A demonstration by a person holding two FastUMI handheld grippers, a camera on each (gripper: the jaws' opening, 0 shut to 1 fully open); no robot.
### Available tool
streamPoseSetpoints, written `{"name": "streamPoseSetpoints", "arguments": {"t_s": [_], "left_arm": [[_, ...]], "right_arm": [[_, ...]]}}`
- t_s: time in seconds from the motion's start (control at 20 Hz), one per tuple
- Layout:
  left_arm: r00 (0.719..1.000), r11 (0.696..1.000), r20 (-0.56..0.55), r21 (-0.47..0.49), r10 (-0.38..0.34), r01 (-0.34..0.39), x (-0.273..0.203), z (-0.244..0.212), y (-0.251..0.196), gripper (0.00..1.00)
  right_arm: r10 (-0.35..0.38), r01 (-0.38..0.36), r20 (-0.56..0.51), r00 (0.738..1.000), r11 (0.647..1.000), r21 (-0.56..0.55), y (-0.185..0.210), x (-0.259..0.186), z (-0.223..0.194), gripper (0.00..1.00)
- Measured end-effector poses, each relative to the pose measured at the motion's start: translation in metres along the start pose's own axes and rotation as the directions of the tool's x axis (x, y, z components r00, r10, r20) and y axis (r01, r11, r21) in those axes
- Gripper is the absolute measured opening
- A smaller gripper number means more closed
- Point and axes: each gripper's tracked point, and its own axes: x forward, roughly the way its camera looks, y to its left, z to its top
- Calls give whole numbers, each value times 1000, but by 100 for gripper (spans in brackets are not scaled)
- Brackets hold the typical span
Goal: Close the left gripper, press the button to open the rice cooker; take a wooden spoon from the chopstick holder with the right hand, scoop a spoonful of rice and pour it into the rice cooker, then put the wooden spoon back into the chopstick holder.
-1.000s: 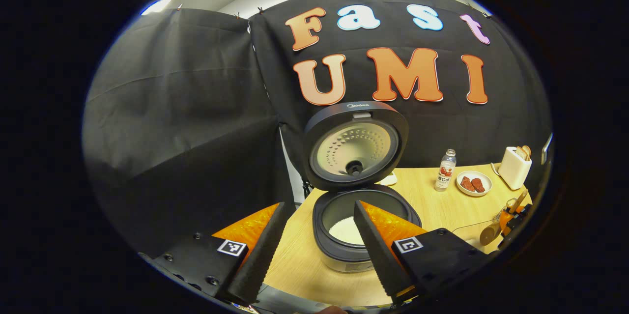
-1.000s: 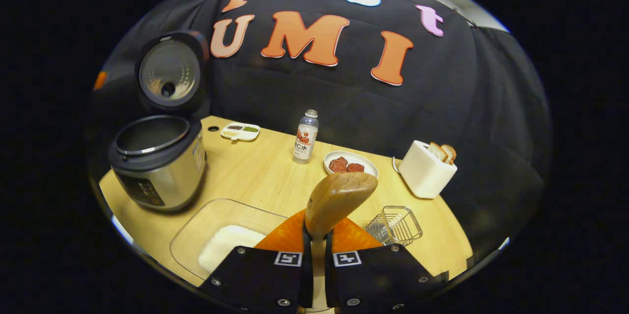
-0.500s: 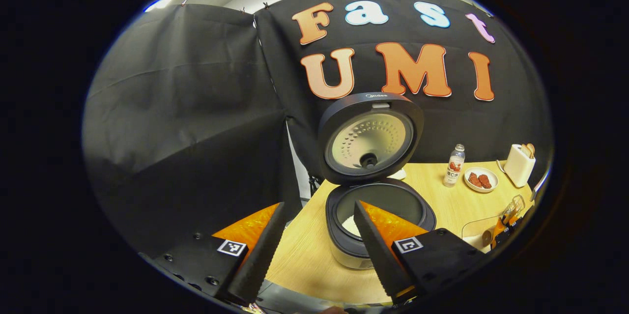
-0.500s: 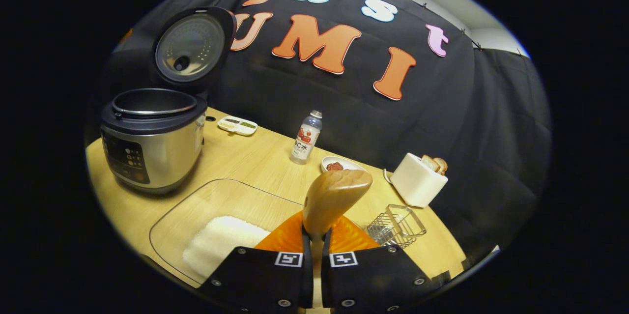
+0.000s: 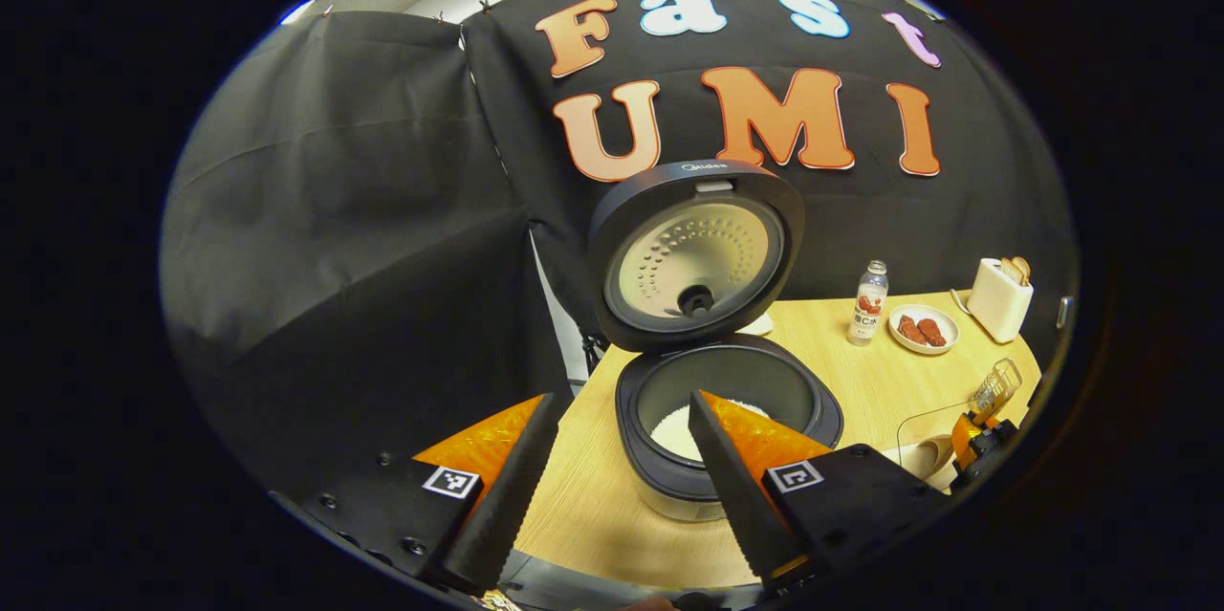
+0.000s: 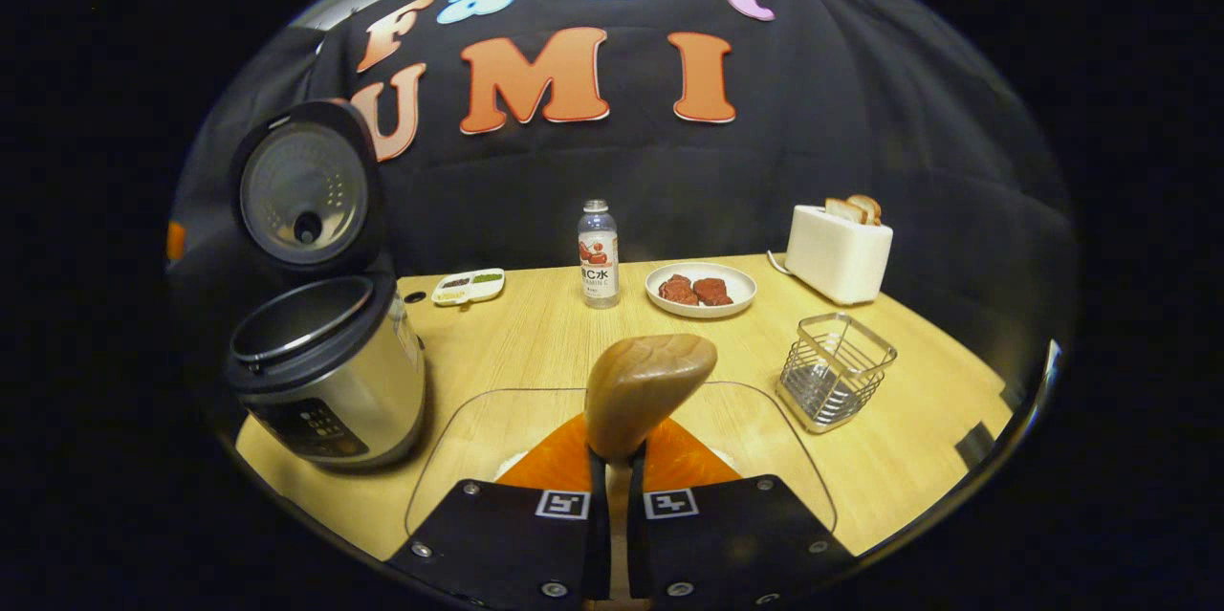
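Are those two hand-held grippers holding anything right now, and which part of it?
The right hand-held gripper is clamped on the wooden spoon by its handle, bowl pointing up. The left hand-held gripper is open and holds nothing.

Bare surface [image 6: 535, 343] lay between rice cooker [image 6: 330, 381] and wire chopstick holder [image 6: 835, 370]; glass dish [image 6: 459, 439] occupied the front; bottle [image 6: 598, 254] and plate [image 6: 701, 290] stood behind.

Rice cooker [image 6: 325, 372] left, chopstick holder [image 6: 835, 370] right — tray [image 6: 765, 429] between.
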Motion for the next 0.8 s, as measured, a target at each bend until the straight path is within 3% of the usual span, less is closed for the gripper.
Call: {"name": "streamPoseSetpoints", "arguments": {"t_s": [0.1, 0.3, 0.55, 0.8], "left_arm": [[1000, 1000, -4, 9, -5, 5, 1, -1, 2, 94], [1000, 1000, -17, 25, -10, 11, 5, -3, 7, 94], [1000, 999, -17, 40, -27, 27, 11, -1, 6, 94], [999, 998, -21, 45, -46, 46, 15, -1, -1, 94]], "right_arm": [[28, -26, -23, 999, 996, 85, 6, 2, -2, 7], [98, -68, -79, 992, 944, 322, 15, 11, -9, 6], [156, -83, -132, 979, 894, 441, 18, 15, -15, 7], [219, -129, -156, 963, 886, 446, 31, 9, -15, 7]]}}
